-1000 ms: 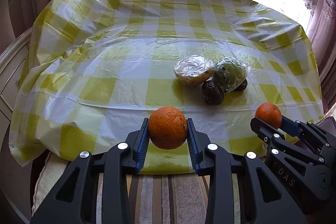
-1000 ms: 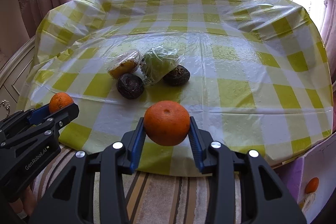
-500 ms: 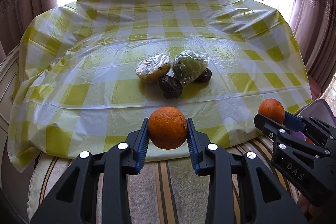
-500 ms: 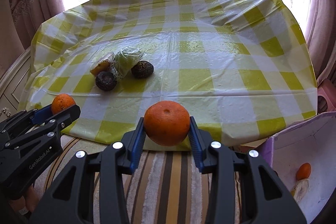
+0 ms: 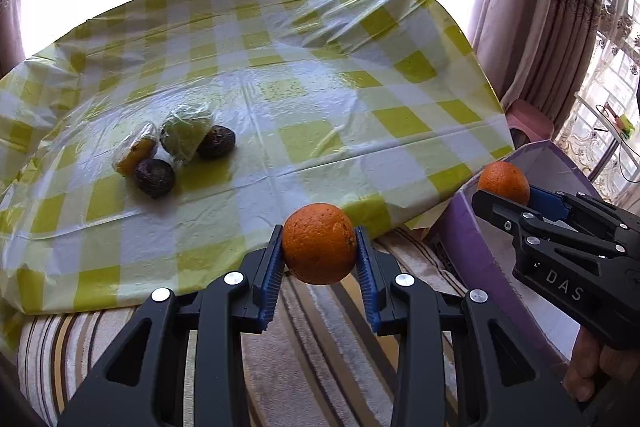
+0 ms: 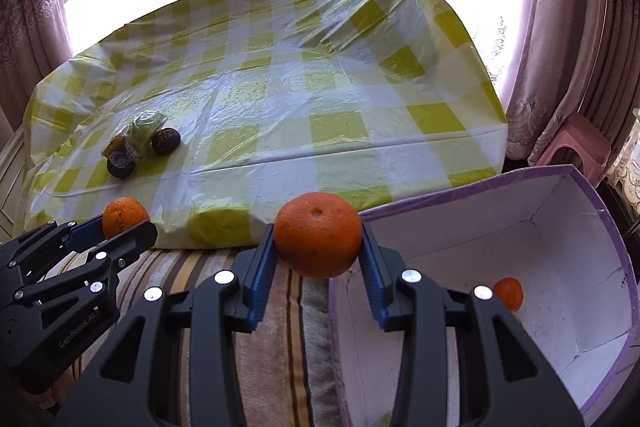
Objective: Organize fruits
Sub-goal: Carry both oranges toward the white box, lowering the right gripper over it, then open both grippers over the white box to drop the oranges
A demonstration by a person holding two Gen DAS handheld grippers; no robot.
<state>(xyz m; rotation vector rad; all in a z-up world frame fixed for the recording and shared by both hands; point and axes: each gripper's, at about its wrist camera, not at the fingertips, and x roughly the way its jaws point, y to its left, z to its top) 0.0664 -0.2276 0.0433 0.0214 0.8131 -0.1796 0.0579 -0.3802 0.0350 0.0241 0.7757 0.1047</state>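
My left gripper [image 5: 319, 259] is shut on an orange [image 5: 319, 243], held off the table's near edge above a striped cushion. My right gripper [image 6: 318, 255] is shut on a second orange [image 6: 318, 234], held at the left rim of a purple-edged white box [image 6: 560, 255]. A small orange [image 6: 508, 293] lies inside the box. On the checked tablecloth [image 5: 320, 131] sit two plastic-wrapped fruits [image 5: 186, 135] and two dark round fruits [image 5: 154, 177]. The right gripper with its orange [image 5: 504, 183] shows in the left wrist view, and the left gripper's orange [image 6: 125, 218] in the right wrist view.
A striped cushion [image 5: 312, 339] lies below both grippers. A pink stool [image 6: 572, 147] stands beyond the box by the curtains [image 6: 568, 27]. A bright window runs behind the table.
Both grippers have swung to the right with their oranges. The fruit pile has shifted to the left in view, and the purple-edged box has come into view under the right gripper.
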